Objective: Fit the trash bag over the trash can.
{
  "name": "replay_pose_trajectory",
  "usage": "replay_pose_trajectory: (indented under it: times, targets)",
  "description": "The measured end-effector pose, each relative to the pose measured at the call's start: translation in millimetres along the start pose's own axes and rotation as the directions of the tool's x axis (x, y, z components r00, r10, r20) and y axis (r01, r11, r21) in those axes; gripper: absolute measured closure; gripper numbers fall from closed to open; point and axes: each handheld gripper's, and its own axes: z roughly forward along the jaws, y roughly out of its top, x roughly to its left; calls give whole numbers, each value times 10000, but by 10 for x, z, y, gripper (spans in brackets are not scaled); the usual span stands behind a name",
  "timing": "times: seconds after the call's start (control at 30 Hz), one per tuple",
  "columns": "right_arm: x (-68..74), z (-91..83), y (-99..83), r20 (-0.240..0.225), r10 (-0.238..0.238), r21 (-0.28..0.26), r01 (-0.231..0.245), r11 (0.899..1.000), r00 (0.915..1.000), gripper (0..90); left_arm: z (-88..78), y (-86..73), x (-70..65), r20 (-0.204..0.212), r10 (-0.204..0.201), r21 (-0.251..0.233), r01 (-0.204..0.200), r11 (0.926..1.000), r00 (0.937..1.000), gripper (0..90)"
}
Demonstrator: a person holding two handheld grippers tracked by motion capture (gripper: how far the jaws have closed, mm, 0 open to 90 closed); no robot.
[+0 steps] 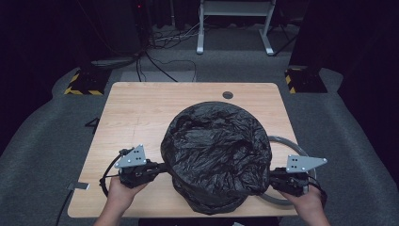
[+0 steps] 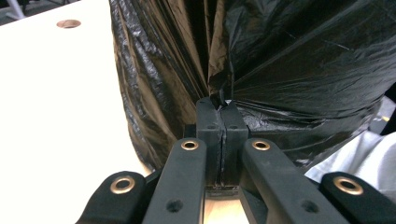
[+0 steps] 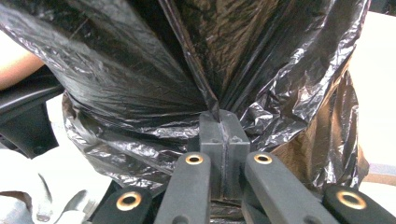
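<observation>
A black plastic bag [image 1: 216, 150], stretched over a round bin-like form, stands on the near half of the wooden table [image 1: 136, 108], centred between the two hands. The left gripper [image 1: 162, 167] meets the bag's left side low down; in the left gripper view its jaws are pressed together with a fold of the film pinched at their tips [image 2: 219, 100]. The right gripper [image 1: 269, 181] meets the bag's right side; in the right gripper view its jaws are likewise clamped on a pleat of film [image 3: 215, 112]. A grey ring [image 1: 287, 141] lies on the table's right edge, partly behind the bag.
</observation>
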Motion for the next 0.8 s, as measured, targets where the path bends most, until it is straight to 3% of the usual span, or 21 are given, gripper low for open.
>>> replay_pose_trajectory:
  times: [0.17, 0.3, 0.43, 0.5, 0.57, 0.67, 0.8]
  targets:
    - [-41, 68, -19, 33, 33, 106, -33, 9999, 10000, 900, 123, -63, -9, 62, -77, 351, 74, 9994, 10000, 897]
    - [-71, 148, -97, 79, 171, 641, -176, 9978, 9998, 900, 125, -74, -22, 171, -76, 331, 71, 9994, 9998, 896]
    - [-120, 170, -157, -163, 496, 511, -487, 9975, 9986, 900, 123, -82, -8, 227, -146, 416, 136, 9990, 9996, 897]
    - [-104, 154, -124, -49, 373, 369, -371, 9986, 9993, 900, 157, -93, -14, 116, -15, 814, 5, 9967, 9999, 898]
    - [-98, 113, -87, -70, 338, -26, -338, 9994, 9994, 900, 209, -145, -13, 249, -141, 1067, 114, 9942, 9996, 899]
    - [-117, 77, -59, -25, 359, -108, -359, 9993, 9994, 900, 210, -213, 12, 458, -405, 900, 363, 9953, 9981, 898]
    - [-134, 89, -98, -90, 427, -77, -428, 9991, 9990, 900, 160, -242, 20, 507, -415, 605, 384, 9974, 9979, 897]
